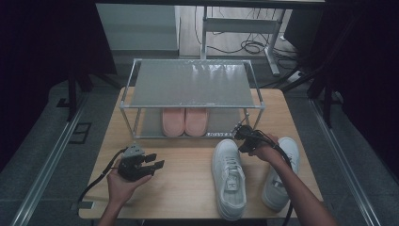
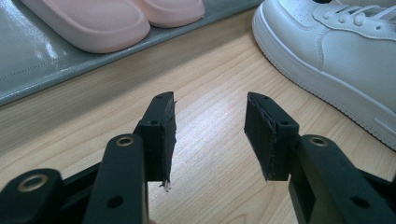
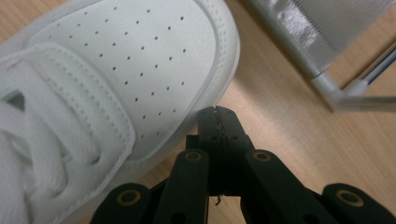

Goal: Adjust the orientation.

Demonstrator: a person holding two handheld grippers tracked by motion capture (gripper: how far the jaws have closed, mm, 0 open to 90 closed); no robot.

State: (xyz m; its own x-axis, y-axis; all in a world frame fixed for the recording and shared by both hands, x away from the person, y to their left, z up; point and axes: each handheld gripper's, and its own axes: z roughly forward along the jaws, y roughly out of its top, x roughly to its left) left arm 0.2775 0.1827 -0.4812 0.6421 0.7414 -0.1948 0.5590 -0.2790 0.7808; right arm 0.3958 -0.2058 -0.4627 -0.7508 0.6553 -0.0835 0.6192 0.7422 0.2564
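Observation:
Two white sneakers lie on the wooden table: one [image 1: 229,176] in the middle right, the other [image 1: 281,181] further right, partly behind the person's right forearm. My right gripper [image 1: 238,131] is shut with nothing in it. Its tips [image 3: 217,114] rest just beside the perforated toe of the nearer sneaker [image 3: 140,65], close to the rack's front right leg [image 3: 341,95]. My left gripper [image 1: 156,163] is held over the table's left side. It is open [image 2: 210,135] over bare wood, with the side of a sneaker [image 2: 345,56] to its right.
A metal two-shelf rack [image 1: 192,84] stands at the back of the table. A pair of pink slippers [image 1: 184,121] sits on its lower shelf [image 2: 28,60]. Bare wood lies between the left gripper and the sneakers.

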